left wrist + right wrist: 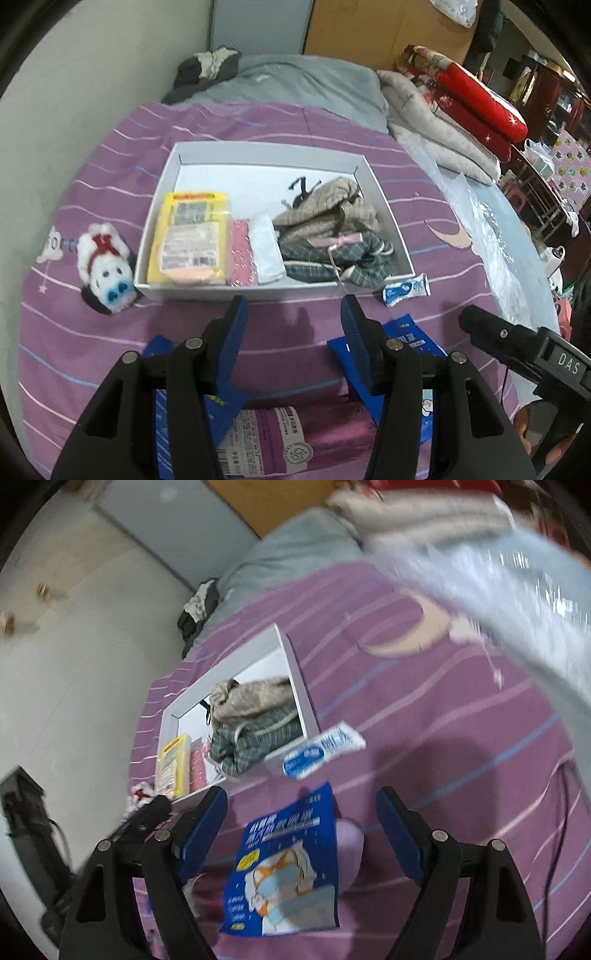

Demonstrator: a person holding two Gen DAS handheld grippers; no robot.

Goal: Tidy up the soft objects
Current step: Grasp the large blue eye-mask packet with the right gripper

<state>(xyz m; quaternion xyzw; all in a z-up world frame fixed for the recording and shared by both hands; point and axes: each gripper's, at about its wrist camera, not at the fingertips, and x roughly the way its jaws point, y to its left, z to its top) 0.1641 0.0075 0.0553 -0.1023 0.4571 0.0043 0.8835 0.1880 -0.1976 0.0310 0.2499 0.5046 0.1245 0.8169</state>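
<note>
Black plastic linkage arms on left gripper (293, 308) and right gripper (301, 799), round silver pivot pins at each joint. Blue ribbed pads (351, 325) inside the jaws. Right unit's housing stamped "DAS" in white.

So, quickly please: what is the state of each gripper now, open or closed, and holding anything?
Left gripper: open, holding nothing; packets lie on the bed under it.
Right gripper: open, empty, above the blue packet.

A home bedroom was shown: a bed was covered by a purple striped sheet (332, 122), folded quilts (454, 122) were stacked alongside, and dark wooden furniture (546, 88) was seen beyond.
</note>
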